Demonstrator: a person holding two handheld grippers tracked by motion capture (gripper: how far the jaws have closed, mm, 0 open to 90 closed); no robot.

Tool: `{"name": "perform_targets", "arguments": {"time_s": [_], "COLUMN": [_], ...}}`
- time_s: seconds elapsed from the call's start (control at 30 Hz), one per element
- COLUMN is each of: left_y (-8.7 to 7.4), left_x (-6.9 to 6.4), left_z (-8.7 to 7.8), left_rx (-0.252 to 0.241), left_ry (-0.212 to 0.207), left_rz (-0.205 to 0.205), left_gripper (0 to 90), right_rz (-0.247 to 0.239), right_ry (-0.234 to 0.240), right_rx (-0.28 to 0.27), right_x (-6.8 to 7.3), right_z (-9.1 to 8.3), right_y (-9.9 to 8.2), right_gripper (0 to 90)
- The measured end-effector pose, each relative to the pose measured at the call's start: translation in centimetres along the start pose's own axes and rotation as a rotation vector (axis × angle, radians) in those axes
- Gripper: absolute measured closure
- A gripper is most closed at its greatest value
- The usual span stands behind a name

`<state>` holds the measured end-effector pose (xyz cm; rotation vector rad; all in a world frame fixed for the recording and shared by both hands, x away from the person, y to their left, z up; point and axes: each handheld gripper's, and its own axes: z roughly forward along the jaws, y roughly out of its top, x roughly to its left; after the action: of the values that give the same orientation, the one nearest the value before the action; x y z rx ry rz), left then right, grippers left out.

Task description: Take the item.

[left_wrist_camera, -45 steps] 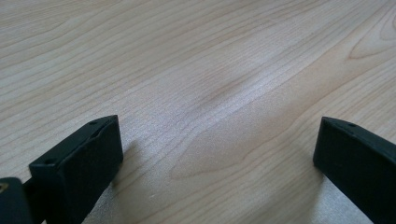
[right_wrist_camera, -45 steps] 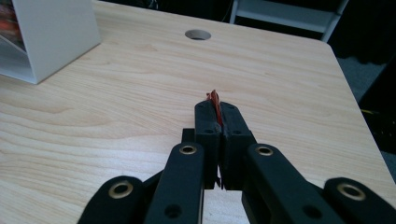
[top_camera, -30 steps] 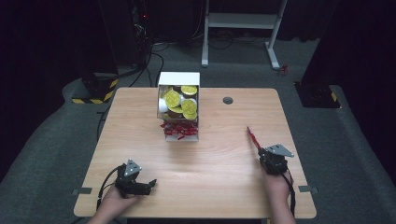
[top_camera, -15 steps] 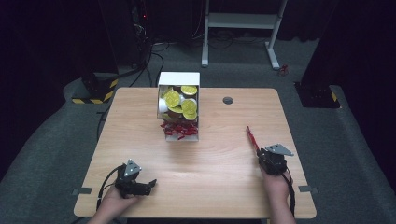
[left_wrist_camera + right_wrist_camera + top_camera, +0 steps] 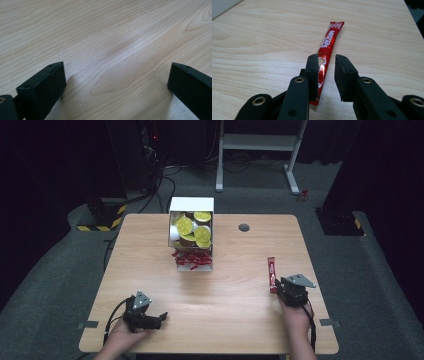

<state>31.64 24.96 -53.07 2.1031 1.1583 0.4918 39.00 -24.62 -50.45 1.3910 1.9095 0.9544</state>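
Red coffee stick [image 5: 327, 51] lies flat on the table [image 5: 240, 315], well right of the white box [image 5: 191, 220] and just beside the right gripper [image 5: 326, 75]. Its jaws have just been opening: narrow gap, near end of the stick between them, pads not pressing. Left gripper [image 5: 115, 82] sits wide, nothing in it, well left of the stick. Stick looks light, thin, crinkly foil, likely slippery. Best grip: across the narrow width near 1 end, or mid-length.
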Motion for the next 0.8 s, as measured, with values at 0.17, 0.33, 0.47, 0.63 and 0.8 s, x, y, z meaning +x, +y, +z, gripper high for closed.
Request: {"name": "perform_targets", "arguments": {"time_s": [0.17,0.33,0.47,0.63,0.8], "left_y": [0.0,0.0,0.0,0.0,0.0], "left_x": [0.0,0.0,0.0,0.0,0.0], "left_z": [0.0,0.0,0.0,0.0,0.0], "left_rx": [0.000,0.000,0.000,-0.001,-0.001], "left_ry": [-0.001,0.000,-0.001,-0.002,-0.004], "left_rz": [-0.001,-0.001,0.003,0.004,0.006], "left_gripper": [2.2,2.2,2.2,2.2,2.2], "right_rz": [-0.002,-0.019,-0.036,-0.059,-0.092], "right_ry": [0.015,0.039,0.059,0.090,0.130], "right_rx": [-0.038,-0.074,-0.086,-0.102,-0.109], "right_x": [0.5,1.2,2.2,3.5,5.1], "right_z": [-0.6,-1.3,-1.7,-2.2,-2.5], "right_y": [0.5,1.1,1.6,2.2,2.5], "right_gripper": [70.6,69.0,66.9,63.5,59.6]}}
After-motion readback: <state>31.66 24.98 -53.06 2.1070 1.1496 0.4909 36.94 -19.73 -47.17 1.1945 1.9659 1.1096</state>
